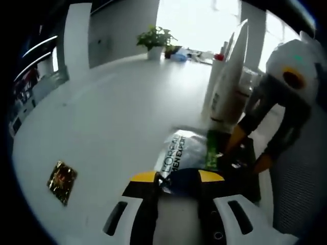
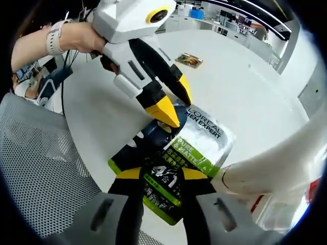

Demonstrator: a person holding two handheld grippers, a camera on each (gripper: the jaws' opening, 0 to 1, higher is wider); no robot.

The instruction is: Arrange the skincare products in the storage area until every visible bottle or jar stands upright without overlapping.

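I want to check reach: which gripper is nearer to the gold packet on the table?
Left. The left gripper holds the sachet, the gold packet lying nearby; the right gripper is farther.

Lighting: bright daylight from a window [image 1: 204, 20], blown out to white in the left gripper view. Glare: sheen across the white table [image 1: 112, 117]; reflections on the silver sachet [image 2: 204, 138]. Shadows: soft, faint. Focus: left gripper view hazy, right gripper view sharper. Edges: strong fisheye bending.

Sachet: I see a silver, black and green L'Oreal Men Expert sachet [image 2: 176, 163] lying flat between my right gripper's [image 2: 162, 176] jaws.
Tube: white tube [image 1: 227, 76] upright, just beyond.
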